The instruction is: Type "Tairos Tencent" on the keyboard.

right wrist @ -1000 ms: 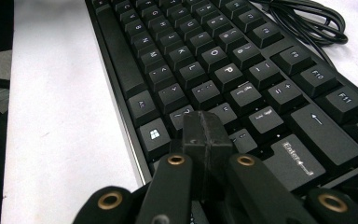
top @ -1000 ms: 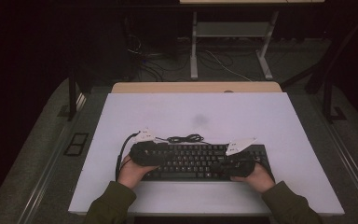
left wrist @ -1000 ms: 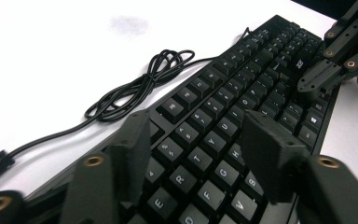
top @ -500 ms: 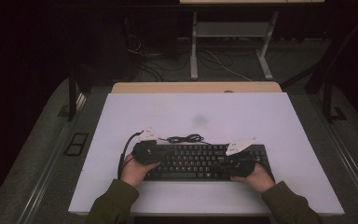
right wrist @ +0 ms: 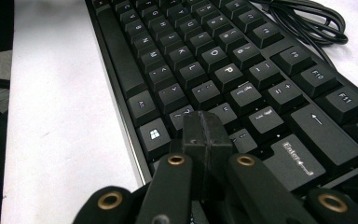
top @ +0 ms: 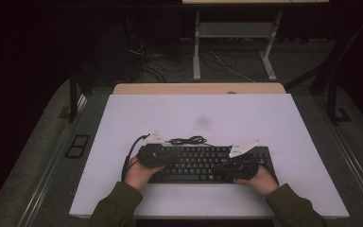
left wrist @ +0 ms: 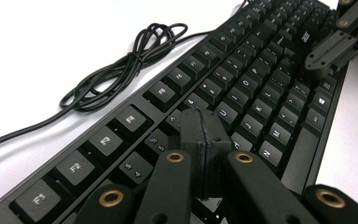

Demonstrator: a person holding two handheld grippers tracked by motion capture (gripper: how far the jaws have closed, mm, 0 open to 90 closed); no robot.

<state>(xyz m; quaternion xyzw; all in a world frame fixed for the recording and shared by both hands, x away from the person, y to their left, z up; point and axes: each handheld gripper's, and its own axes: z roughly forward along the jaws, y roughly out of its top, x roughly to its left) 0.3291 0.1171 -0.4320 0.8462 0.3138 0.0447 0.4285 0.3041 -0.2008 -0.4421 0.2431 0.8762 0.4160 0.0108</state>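
Hovering over a black keyboard [top: 203, 163] that lies flat near the front edge of the white bench [top: 208, 113], your left gripper [left wrist: 200, 135] sits above the number and letter rows at the left end, and your right gripper [right wrist: 204, 133] above the keys near Enter. Both pairs of jaws are pressed together with nothing between them. Treat the keyboard as a rigid, fairly light plastic slab — it should not flex, but the keycaps are smooth and can pop or slide under a pinch. Take hold at the short ends or the front rim of the case, not on the keys. Mind the coiled cable [left wrist: 121, 60] lying just behind it on the bench — that will drag along.
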